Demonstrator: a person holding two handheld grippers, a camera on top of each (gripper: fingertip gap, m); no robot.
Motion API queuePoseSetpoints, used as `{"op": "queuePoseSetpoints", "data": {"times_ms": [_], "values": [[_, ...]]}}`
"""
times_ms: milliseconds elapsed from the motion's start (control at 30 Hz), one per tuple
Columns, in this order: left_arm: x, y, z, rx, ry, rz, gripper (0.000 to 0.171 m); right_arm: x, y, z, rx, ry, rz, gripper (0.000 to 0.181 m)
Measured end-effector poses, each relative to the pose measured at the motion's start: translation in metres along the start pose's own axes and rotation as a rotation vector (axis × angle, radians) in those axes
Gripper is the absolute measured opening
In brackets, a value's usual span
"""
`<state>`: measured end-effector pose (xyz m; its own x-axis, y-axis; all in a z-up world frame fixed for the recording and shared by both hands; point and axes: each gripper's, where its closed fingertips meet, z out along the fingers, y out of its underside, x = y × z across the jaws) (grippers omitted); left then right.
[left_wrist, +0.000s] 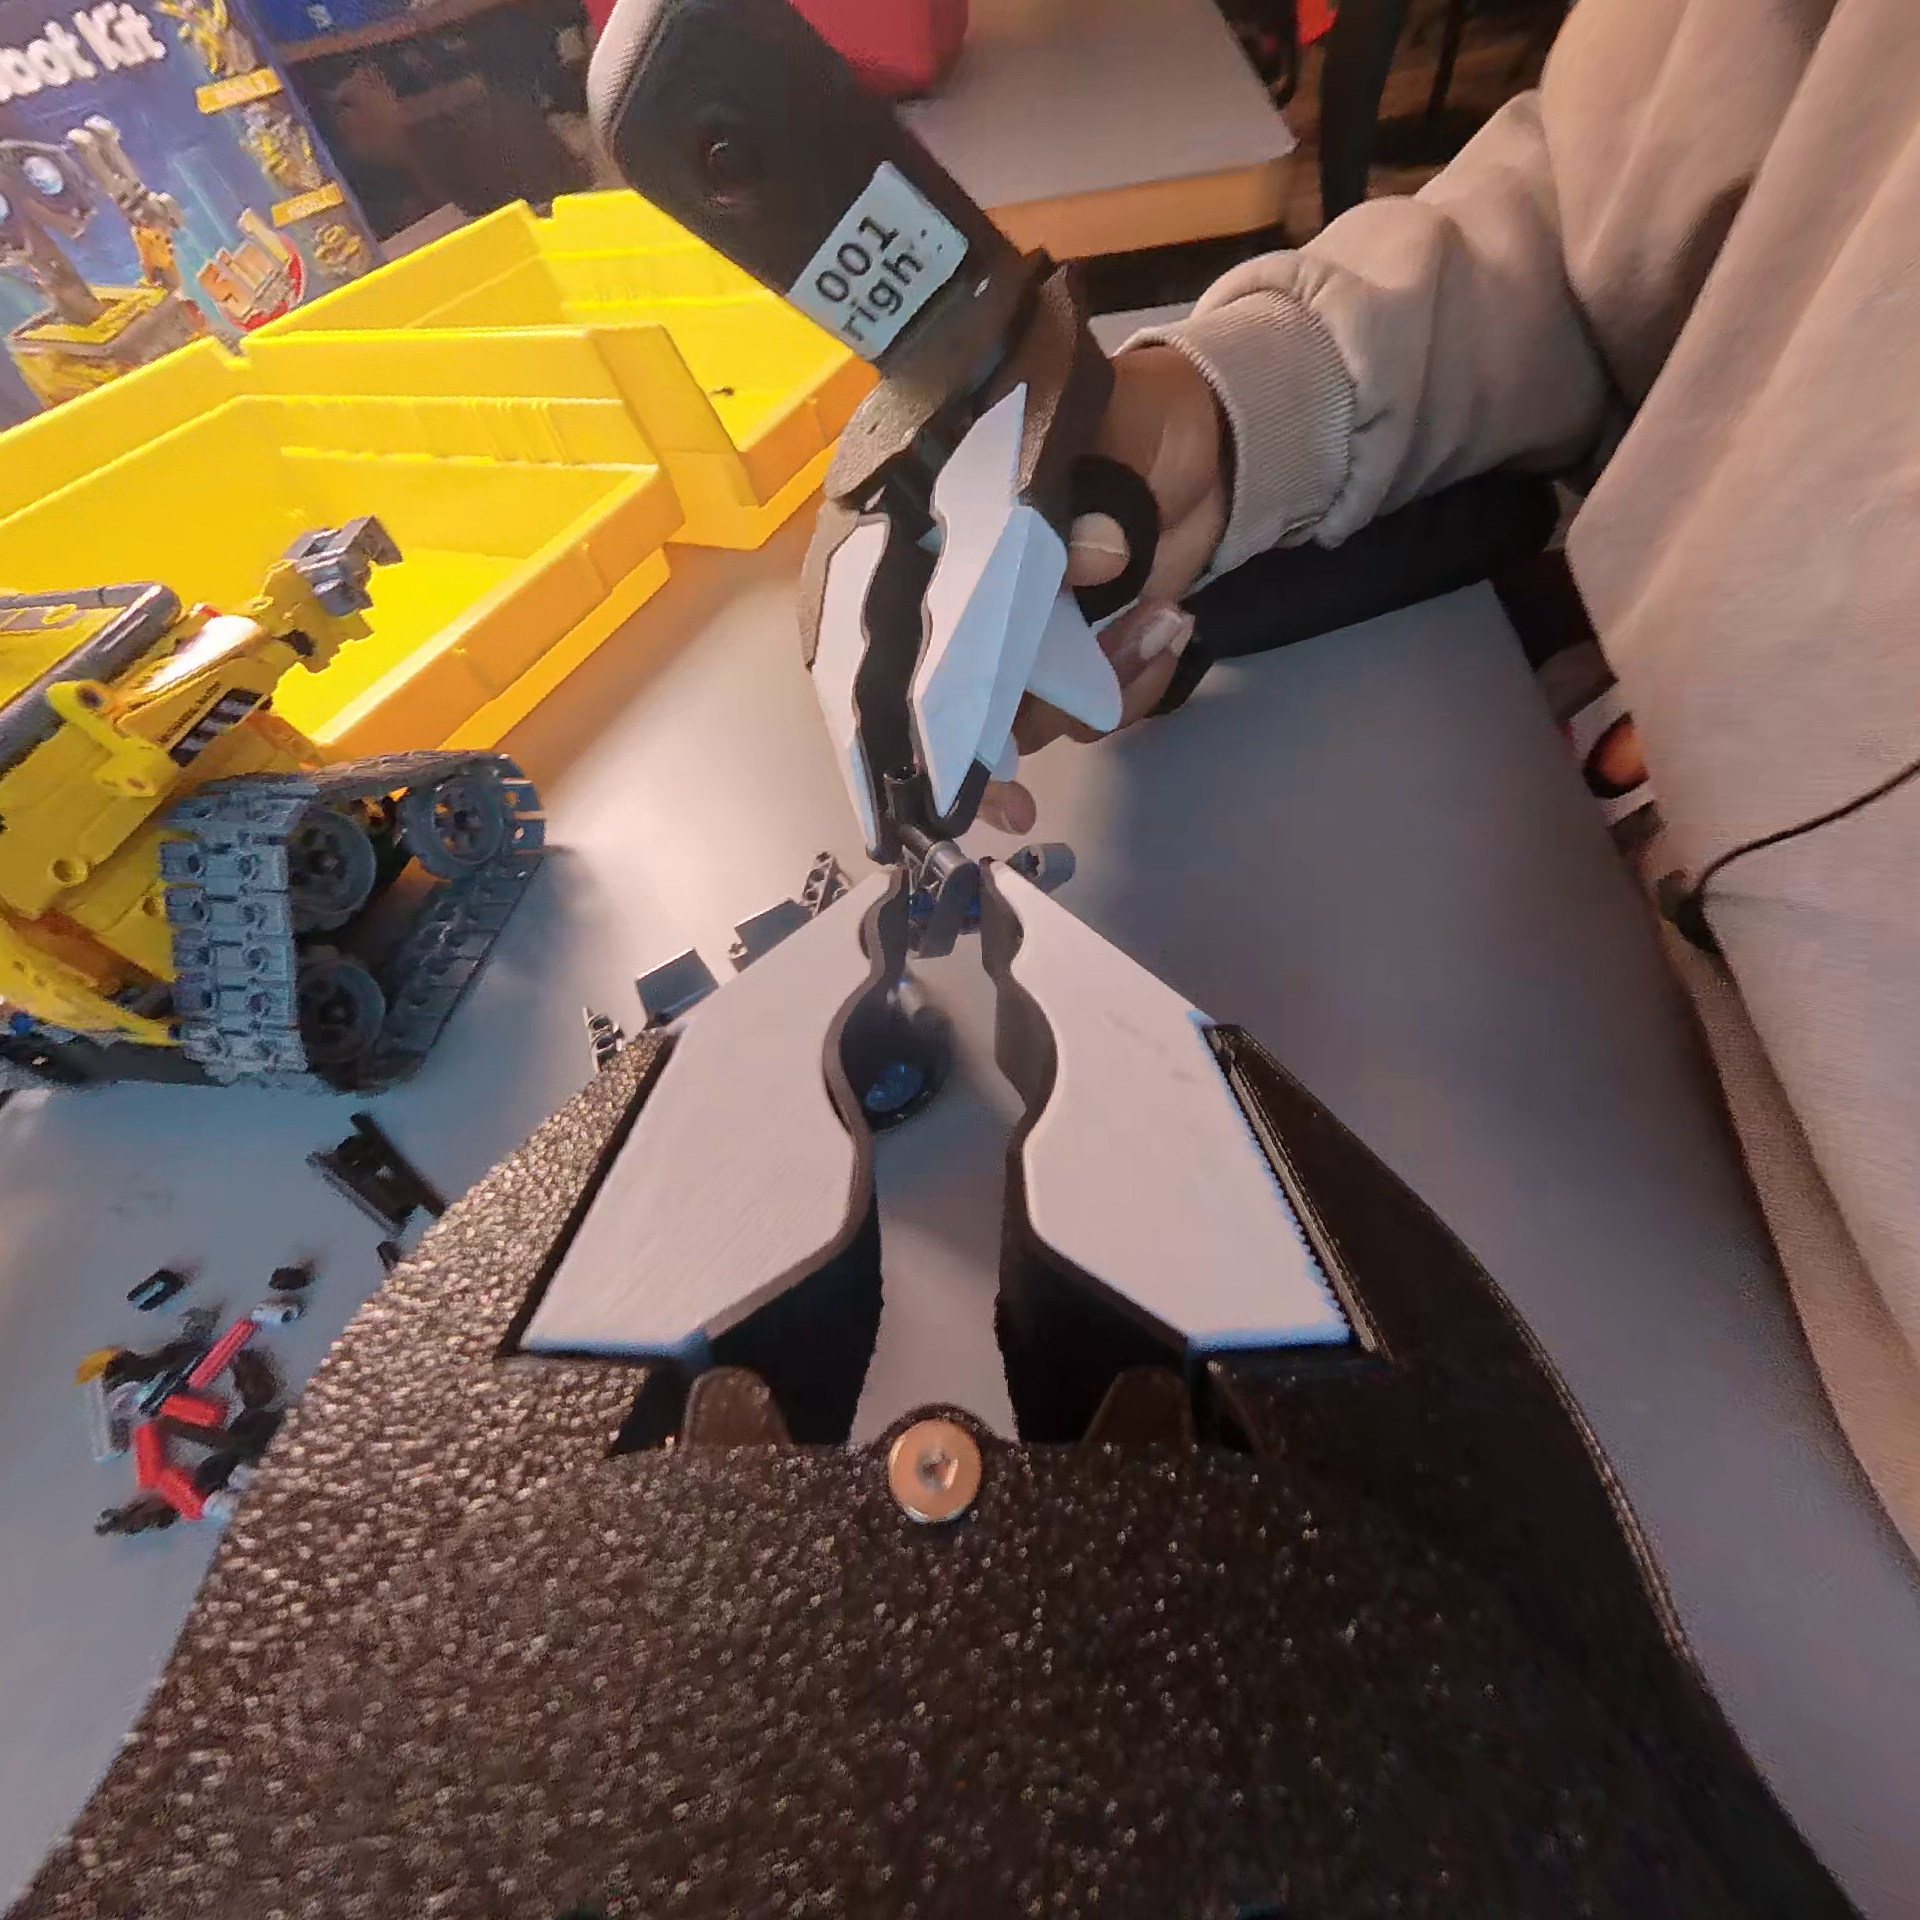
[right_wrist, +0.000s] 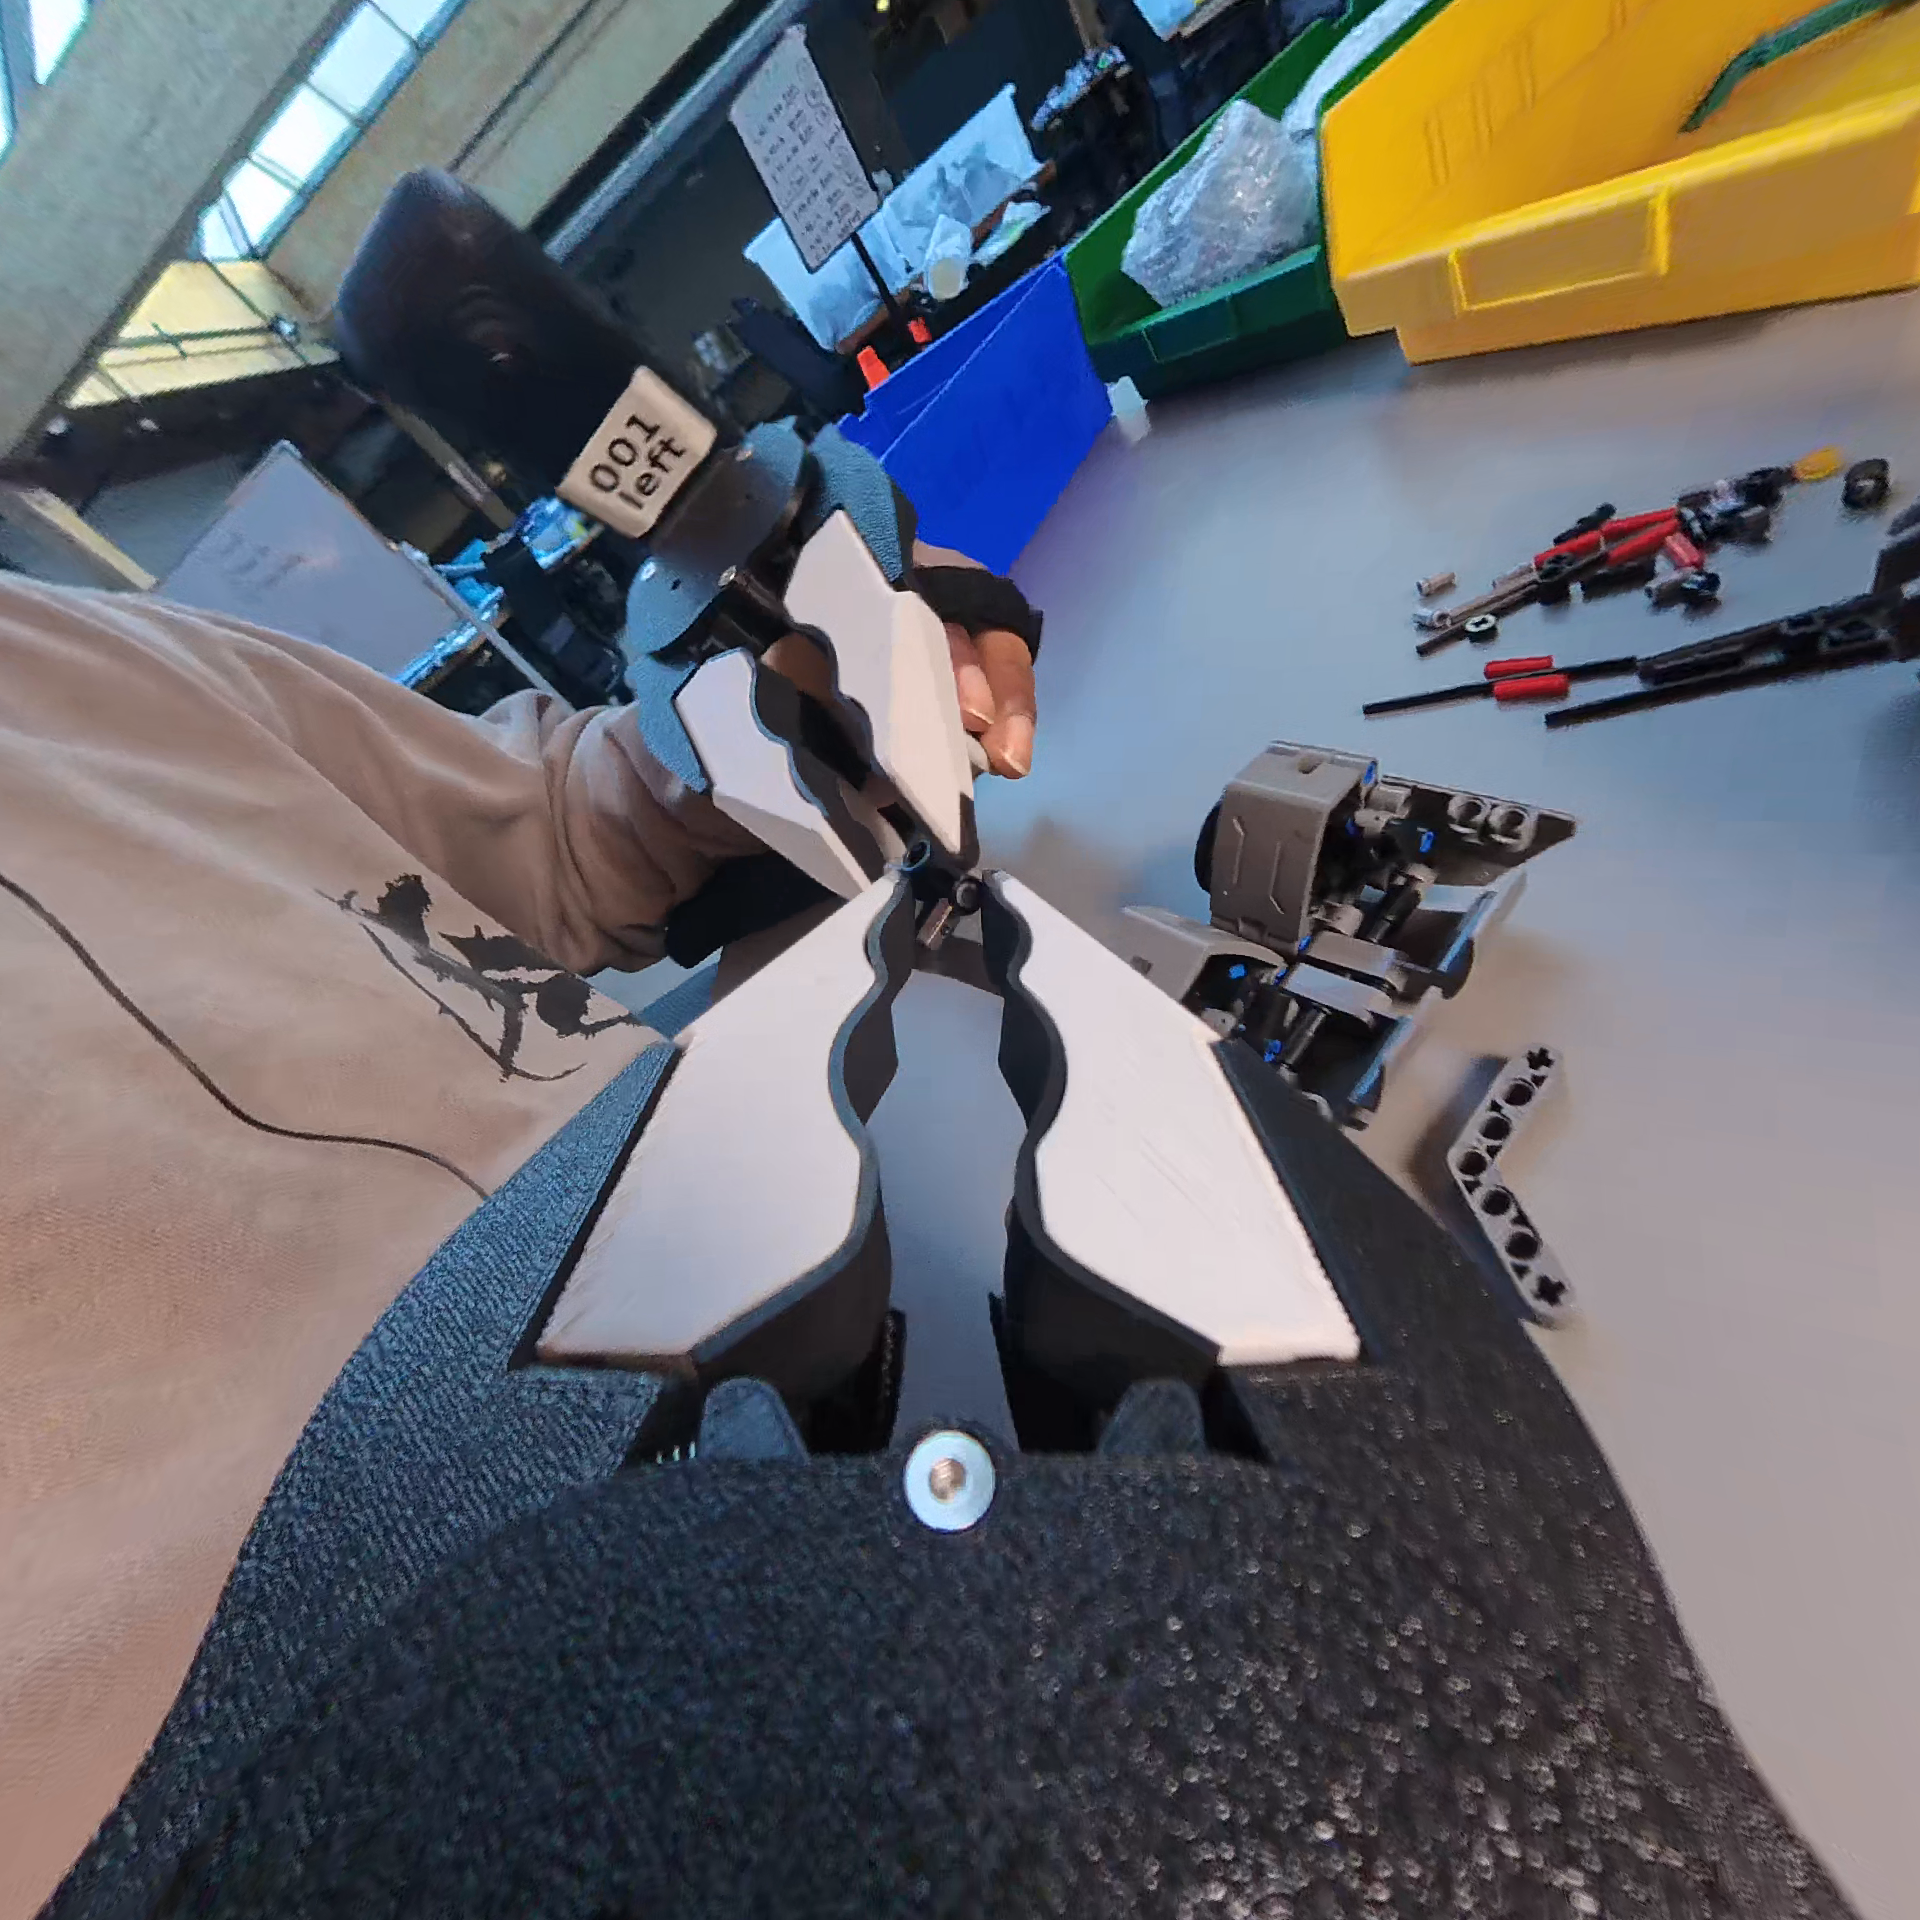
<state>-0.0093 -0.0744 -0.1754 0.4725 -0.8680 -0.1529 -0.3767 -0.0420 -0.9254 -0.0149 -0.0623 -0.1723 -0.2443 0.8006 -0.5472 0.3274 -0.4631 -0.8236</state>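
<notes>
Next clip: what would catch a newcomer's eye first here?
Two white-fingered tongs meet tip to tip mid-frame, the left tongs and right tongs both pinching one small grey connector piece. Left of them stands a yellow tracked vehicle model before a yellow bin.

Left wrist view: tracked vehicle model (left_wrist: 239, 831) on table (left_wrist: 1299, 935) at left, bins (left_wrist: 468, 416) behind it w/ a kit box (left_wrist: 135, 177) further back; loose parts (left_wrist: 187, 1403) near left, in front of the model. Right wrist view: part-built block (right_wrist: 1340, 914) just right of fingertips, angled beam (right_wrist: 1507, 1174) in front of it, rods & pins (right_wrist: 1621, 582) behind, bins (right_wrist: 1558, 208) at far edge.
</notes>
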Motion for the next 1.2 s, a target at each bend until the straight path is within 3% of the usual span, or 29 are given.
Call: {"op": "queuePoseSetpoints", "data": {"times_ms": [267,467,733,1000,1200], "values": [[-0.008,-0.001,0.011,0.004,-0.093,-0.057,0.01,0.006,-0.008,-0.005,0.05,0.015,0.022,0.014],[-0.01,-0.024,-0.001,0.19,0.06,-0.33,0.009,-0.004,-0.021,-0.01,0.078,0.093,-0.349,0.014],[-0.009,-0.028,-0.004,0.234,0.127,-0.442,0.009,-0.006,-0.028,-0.011,0.085,0.3,-0.719,0.01],[-0.017,-0.021,-0.001,0.222,0.088,-0.502,0.01,0.006,-0.026,-0.011,0.015,0.445,-0.831,0.006],[-0.019,-0.018,-0.001,0.221,0.084,-0.523,0.011,0.008,-0.023,-0.01,-0.001,0.441,-0.804,0.006]]}}
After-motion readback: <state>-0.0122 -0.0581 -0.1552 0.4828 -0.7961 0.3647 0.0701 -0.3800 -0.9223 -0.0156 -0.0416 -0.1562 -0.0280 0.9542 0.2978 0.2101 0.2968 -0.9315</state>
